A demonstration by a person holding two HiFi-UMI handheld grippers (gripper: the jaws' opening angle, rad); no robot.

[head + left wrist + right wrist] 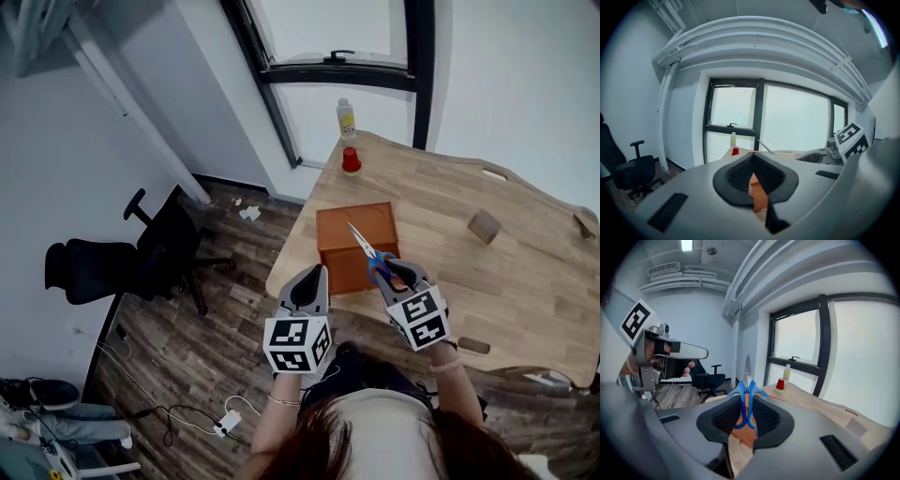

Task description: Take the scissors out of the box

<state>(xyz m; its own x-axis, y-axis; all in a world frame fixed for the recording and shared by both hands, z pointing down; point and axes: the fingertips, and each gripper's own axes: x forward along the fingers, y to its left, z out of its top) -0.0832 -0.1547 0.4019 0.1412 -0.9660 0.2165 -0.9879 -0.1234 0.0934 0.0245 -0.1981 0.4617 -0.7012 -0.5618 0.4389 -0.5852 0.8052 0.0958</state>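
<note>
The scissors [367,253] have blue handles and closed steel blades. My right gripper [394,277] is shut on the handles and holds them above the open orange box [323,234], blades pointing up and away. In the right gripper view the blue handles [746,394] sit pinched between the pads, with the box [743,432] below. My left gripper [311,279] hovers just off the box's near left corner, jaws together and nothing in them. The left gripper view shows the box [758,194] through the slit between its pads.
The box stands near the left edge of a wooden table [525,272]. At the far end are a red cup [352,160] and a small bottle [346,117]. A small wooden block [484,226] lies to the right. A black office chair [103,267] stands on the floor at left.
</note>
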